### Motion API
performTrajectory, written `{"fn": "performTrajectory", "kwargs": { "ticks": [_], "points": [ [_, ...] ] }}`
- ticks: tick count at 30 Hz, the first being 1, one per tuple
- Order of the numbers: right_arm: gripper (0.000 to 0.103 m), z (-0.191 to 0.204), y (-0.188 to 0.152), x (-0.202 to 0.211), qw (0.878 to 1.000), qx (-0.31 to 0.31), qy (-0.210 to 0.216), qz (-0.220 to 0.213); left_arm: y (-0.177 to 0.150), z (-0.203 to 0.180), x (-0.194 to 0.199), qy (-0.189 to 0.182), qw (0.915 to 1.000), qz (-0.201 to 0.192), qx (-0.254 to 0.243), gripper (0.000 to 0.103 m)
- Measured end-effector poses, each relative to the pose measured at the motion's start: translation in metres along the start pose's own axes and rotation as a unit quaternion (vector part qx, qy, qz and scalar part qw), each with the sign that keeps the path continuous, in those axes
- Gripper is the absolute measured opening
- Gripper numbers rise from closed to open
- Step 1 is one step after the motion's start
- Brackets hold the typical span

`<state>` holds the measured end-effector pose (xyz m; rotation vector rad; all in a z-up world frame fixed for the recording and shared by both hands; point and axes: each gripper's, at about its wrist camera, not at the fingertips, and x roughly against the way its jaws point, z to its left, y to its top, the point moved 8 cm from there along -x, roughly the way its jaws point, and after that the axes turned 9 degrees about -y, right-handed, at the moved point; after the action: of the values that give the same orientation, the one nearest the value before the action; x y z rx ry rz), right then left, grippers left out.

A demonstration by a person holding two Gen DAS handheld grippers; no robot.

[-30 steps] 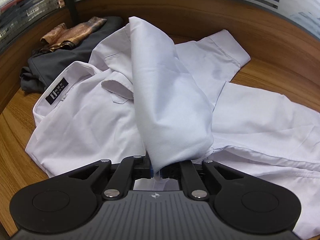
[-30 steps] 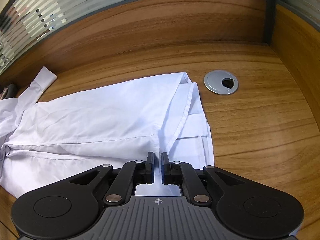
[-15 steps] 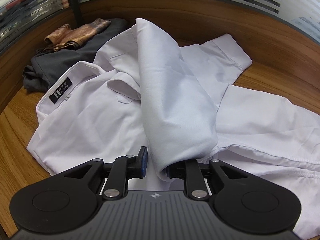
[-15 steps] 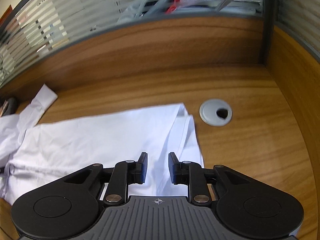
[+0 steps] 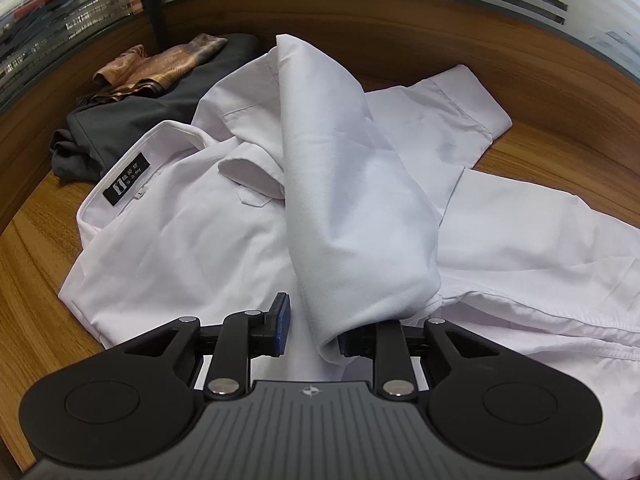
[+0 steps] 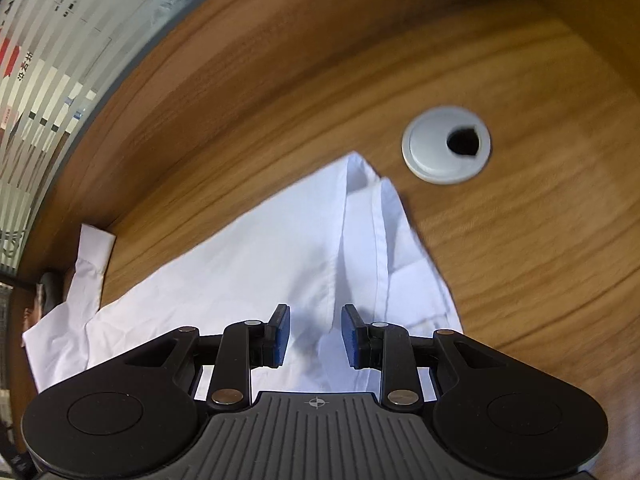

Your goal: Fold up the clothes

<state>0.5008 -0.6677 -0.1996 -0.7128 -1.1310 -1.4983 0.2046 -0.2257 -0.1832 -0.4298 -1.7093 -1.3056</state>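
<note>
A white shirt (image 5: 180, 240) lies spread on the wooden desk, its collar with a black label (image 5: 126, 183) at the left. One sleeve (image 5: 352, 208) is draped over the body, its end resting between my left gripper's (image 5: 312, 330) open jaws, against the right finger. The other sleeve's cuff (image 5: 472, 100) lies at the back. In the right wrist view the shirt's hem (image 6: 368, 240) lies flat below my right gripper (image 6: 316, 334), which is open, empty and lifted above the cloth.
A dark grey garment (image 5: 132, 120) with a brown patterned cloth (image 5: 156, 64) on it sits at the back left. A grey cable grommet (image 6: 446, 144) is set in the desk beyond the hem. A wooden partition with frosted glass rings the desk.
Both grippers have opened. The left let go of the sleeve, which stays draped between its jaws. The right released the hem, rose and tilted away from it.
</note>
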Motion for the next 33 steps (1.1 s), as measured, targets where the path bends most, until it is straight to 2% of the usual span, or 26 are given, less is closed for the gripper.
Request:
{"fn": "performTrajectory", "kwargs": {
  "ticks": [5,6,7,8,10,14,17,22,27,30,33],
  "points": [
    [0.03,-0.002,-0.005,0.005,0.998,0.015,0.042,0.032,0.004,0.002,0.0,-0.007,1.0,0.002,0.001,0.026],
    [0.024,-0.001,-0.006,0.006,0.998,0.025,0.045,0.036,0.005,0.002,0.0,-0.01,1.0,0.001,0.001,0.021],
    [0.011,0.001,-0.005,0.008,0.998,0.033,0.05,0.036,0.008,0.002,0.001,-0.013,0.9999,0.001,0.002,0.016],
    [0.008,0.002,-0.005,0.011,0.997,0.042,0.054,0.034,0.011,0.002,0.002,-0.016,0.9999,-0.001,0.003,0.01],
    [0.005,0.011,0.002,0.023,0.996,0.057,0.073,0.011,0.02,0.004,0.007,-0.02,0.9997,-0.008,0.012,0.007],
    [0.005,0.034,0.026,0.05,0.989,0.09,0.106,-0.048,0.044,0.01,0.018,-0.028,0.9984,-0.026,0.042,0.005],
    [0.005,0.051,0.048,0.063,0.982,0.122,0.114,-0.085,0.068,0.01,0.025,-0.037,0.9968,-0.043,0.057,0.005],
    [0.005,0.077,0.087,0.067,0.969,0.186,0.107,-0.119,0.113,-0.001,0.032,-0.046,0.9945,-0.073,0.06,0.004],
    [0.005,0.082,0.113,0.067,0.961,0.212,0.119,-0.129,0.142,-0.007,0.037,-0.059,0.9924,-0.078,0.074,0.003],
    [0.005,0.076,0.105,0.071,0.958,0.218,0.141,-0.126,0.137,-0.003,0.042,-0.068,0.9921,-0.068,0.08,0.003],
    [0.005,0.065,0.085,0.074,0.961,0.208,0.148,-0.108,0.121,0.003,0.044,-0.07,0.9931,-0.048,0.081,0.003]
  ]
}}
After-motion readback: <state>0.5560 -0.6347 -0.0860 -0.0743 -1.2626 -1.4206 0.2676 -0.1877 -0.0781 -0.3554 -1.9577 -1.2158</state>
